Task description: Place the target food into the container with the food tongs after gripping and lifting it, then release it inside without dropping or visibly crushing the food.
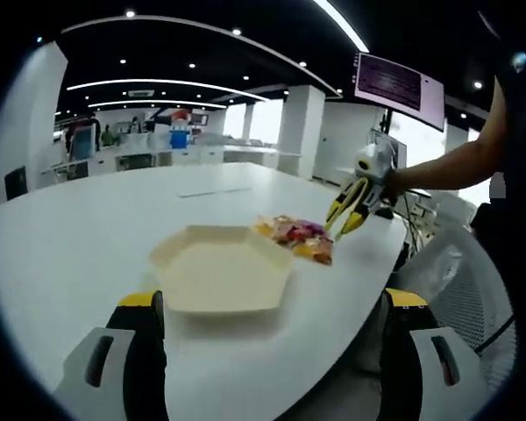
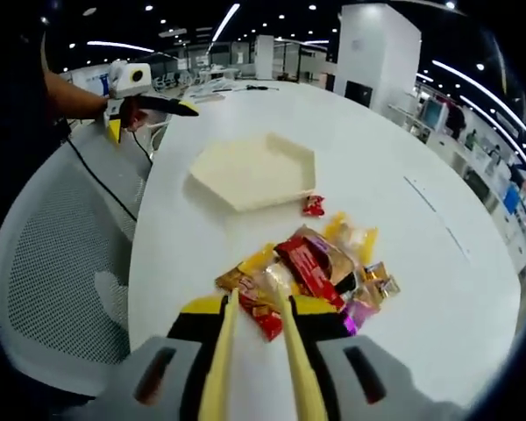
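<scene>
Tongs [image 2: 256, 351] reach down over the heap of wrapped snacks [image 2: 311, 267] on the white desk [image 2: 421, 149], held in the right gripper [image 2: 256, 368], whose fingers are closed on the handles. The two yellow blades sit narrowly apart, tips at the near edge of the heap, nothing between them yet. The hexagonal tray [image 2: 254, 168] waits beyond, bare inside, with one small red sweet [image 2: 313, 206] just beside its rim. The left gripper [image 1: 267, 346] hovers at the tray's near side, fingers wide and holding nothing. Best move, I'd say: single out one packet at the heap's edge, close gently round its middle, lift straight, then carry it over the rim before letting go.
</scene>
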Motion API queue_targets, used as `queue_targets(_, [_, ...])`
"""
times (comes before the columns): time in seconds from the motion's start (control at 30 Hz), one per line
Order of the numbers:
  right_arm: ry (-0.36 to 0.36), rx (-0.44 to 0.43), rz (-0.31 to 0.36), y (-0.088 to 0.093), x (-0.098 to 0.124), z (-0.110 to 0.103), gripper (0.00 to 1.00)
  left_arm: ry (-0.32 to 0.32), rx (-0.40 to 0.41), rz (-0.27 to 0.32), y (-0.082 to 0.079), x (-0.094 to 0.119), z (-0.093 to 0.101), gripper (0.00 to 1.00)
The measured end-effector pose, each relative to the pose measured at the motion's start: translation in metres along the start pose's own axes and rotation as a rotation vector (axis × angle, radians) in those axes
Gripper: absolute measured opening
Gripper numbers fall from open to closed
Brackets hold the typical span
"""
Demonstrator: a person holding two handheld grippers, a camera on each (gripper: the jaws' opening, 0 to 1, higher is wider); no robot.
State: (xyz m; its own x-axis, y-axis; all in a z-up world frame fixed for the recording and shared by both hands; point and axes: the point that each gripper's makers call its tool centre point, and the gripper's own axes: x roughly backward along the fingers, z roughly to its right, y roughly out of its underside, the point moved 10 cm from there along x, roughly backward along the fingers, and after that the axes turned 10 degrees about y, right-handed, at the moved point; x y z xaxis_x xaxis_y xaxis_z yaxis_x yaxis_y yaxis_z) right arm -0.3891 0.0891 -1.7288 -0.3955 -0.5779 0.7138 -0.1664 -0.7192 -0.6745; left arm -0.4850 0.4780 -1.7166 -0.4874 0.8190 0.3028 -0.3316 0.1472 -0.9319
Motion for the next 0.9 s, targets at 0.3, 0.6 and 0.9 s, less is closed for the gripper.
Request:
queue_targets(0.3, [-0.034,0.071,-0.047,0.002,-0.011,-0.003,0.27,0.001,0.007,-0.004,0.002,0.000,-0.001,1.00])
queue_targets(0.6, [-0.039,0.154,-0.073,-0.003,-0.019,-0.001,0.27,0.001,0.012,-0.007,0.002,0.000,0.000,1.00])
queue_targets(0.9, [-0.053,0.128,-0.111,-0.006,-0.018,-0.003,0.27,-0.003,0.013,-0.009,0.003,0.001,0.000,1.00])
